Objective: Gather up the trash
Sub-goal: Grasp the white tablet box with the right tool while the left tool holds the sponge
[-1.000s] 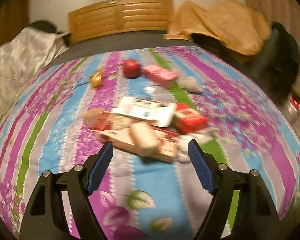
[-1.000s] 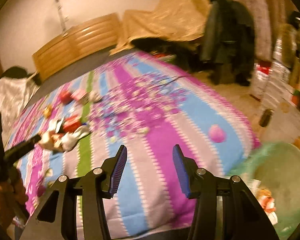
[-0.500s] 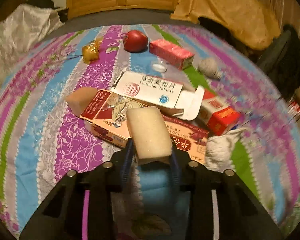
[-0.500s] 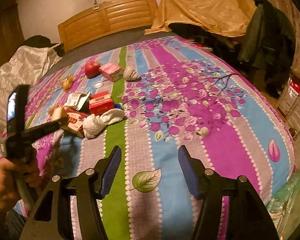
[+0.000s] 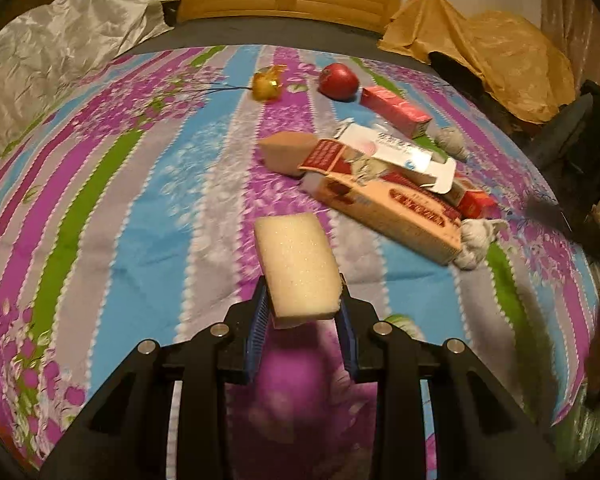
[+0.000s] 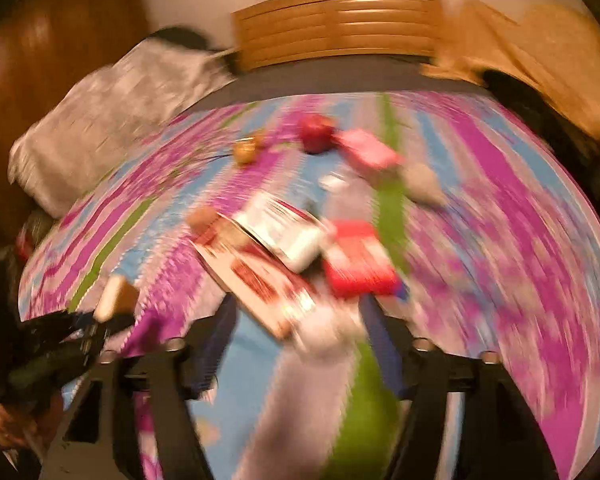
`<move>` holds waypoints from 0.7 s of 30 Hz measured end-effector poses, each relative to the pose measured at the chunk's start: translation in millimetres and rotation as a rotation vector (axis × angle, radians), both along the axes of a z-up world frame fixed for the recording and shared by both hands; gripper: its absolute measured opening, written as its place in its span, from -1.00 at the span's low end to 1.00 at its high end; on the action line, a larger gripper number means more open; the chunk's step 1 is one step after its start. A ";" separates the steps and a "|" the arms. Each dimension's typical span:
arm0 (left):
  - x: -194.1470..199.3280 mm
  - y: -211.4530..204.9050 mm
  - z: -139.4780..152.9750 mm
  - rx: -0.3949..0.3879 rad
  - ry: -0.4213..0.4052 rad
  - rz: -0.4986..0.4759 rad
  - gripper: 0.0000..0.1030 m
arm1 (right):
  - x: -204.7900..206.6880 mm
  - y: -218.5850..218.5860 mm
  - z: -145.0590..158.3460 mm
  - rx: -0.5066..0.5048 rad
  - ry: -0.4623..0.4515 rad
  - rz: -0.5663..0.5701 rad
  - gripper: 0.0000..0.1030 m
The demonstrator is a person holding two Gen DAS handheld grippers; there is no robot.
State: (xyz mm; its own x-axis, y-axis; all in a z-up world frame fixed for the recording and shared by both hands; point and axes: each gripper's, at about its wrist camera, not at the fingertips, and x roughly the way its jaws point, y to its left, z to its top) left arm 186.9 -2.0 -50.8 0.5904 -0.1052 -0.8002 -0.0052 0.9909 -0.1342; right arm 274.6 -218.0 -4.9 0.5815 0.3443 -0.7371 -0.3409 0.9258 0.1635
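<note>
Two claws are at work, and nearest to me my left gripper [image 5: 301,312] is pressed together on the pale sponge block [image 5: 298,264], pinching only its near end while most of it sticks out ahead over the striped bedspread [image 5: 112,216]. Foam gives, so I judge the hold could let go: with so little of the block between the pads, a quick swing might lever it out and drop it back on the bed. My right gripper [image 6: 300,344] is opening, jaws wide with nothing pinched, and a whitish crumpled wad [image 6: 325,334], badly blurred, lies on the cloth in the gap just ahead. Blur is the risk there; coming in this fast I could overshoot, shove the wad under the long tan carton [image 5: 387,210], or catch the bedspread along with it. My left claw with its sponge shows at the lower left of the right view, near enough that the two could bump if I reach across. Just beyond sits the rest of the trash: the white opened box [image 5: 395,152] on top, a red box [image 5: 473,200] beside it and a tan wedge [image 5: 288,152] behind. Knock that loose pile and the pieces scatter. Farther off lie a pink box [image 5: 393,110], a red apple [image 5: 338,80] and a golden trinket [image 5: 266,84]; those last two may not be trash, and I could grab them by mistake.
</note>
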 end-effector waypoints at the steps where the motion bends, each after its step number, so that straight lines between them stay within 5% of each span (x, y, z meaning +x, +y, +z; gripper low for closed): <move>1: -1.0 2.0 0.4 0.006 -0.002 0.004 -0.42 | 19.6 15.6 0.0 -0.035 0.002 0.053 0.59; 9: -1.5 35.3 0.8 -0.040 0.001 0.068 -0.42 | 140.0 73.6 -40.2 -0.196 0.277 0.326 0.59; 13: -1.3 50.3 -6.7 -0.053 0.022 0.102 -0.42 | 152.9 61.8 -52.2 -0.104 0.383 0.339 0.02; 17: -0.3 53.4 -10.9 -0.055 0.034 0.109 -0.42 | 129.0 64.3 -41.9 -0.125 0.305 0.337 -0.06; 21: -1.9 50.3 -3.5 -0.055 0.012 0.101 -0.42 | 89.9 49.9 -7.8 -0.019 0.201 0.263 -0.06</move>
